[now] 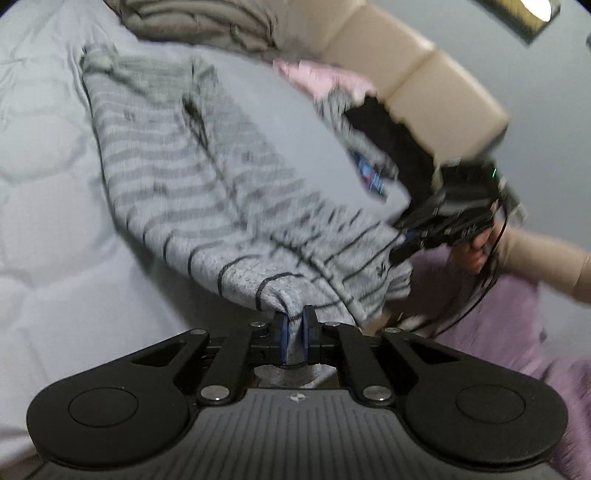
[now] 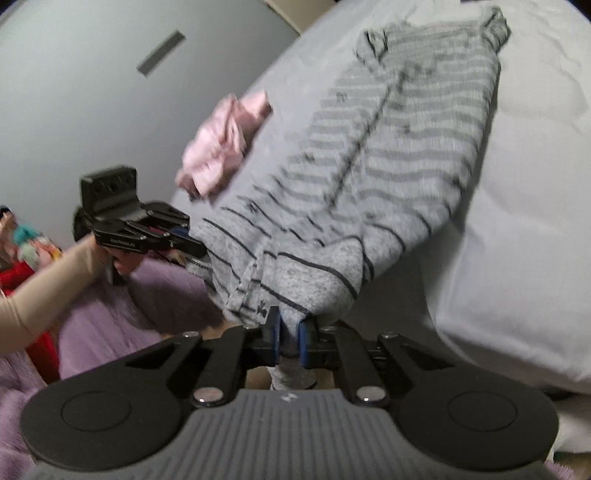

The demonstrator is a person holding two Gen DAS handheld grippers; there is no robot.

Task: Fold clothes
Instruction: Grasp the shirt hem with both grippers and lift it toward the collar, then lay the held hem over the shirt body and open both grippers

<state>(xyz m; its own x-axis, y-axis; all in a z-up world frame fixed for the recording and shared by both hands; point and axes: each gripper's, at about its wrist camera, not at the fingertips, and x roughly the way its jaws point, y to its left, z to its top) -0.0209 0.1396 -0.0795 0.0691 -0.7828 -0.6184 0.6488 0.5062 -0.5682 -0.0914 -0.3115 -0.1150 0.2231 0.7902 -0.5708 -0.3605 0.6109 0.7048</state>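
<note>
Writing is scarce in the left wrist view: a small pale emblem sits on the ribbed grey body of the left gripper [image 1: 294,325], too small to read, and a patch of red and blue print [image 1: 371,173] shows on a dark bundle of clothes [image 1: 395,144] but blurs beyond reading. The gripper's blue-padded jaws stand narrow, pinching a corner of the sweater [image 1: 207,192], a grey heathered knit with thin dark stripes and a seam down its middle. It stretches from the jaws up across the bed cover [image 1: 44,184], a pale, smooth quilted fabric with faint stitched panels. A folded beige blanket [image 1: 192,26] lies at the top, next to a padded cream headboard [image 1: 424,85]. To the right, a hand in a tan sleeve grips the right gripper [image 1: 399,254] at the sweater's other corner, above a fuzzy purple rug [image 1: 517,325].

From the right wrist view, the right gripper [image 2: 290,338] also has its blue pads close together, clamped on a bunched corner of the same sweater [image 2: 388,155], which lies lengthwise over the bed cover [image 2: 517,221]. A crumpled pink garment [image 2: 225,144] rests at the bed's edge. The left gripper [image 2: 192,243], angular black metal, bears small lettering I cannot make out; a tan sleeve [image 2: 44,288] leads to it.
</note>
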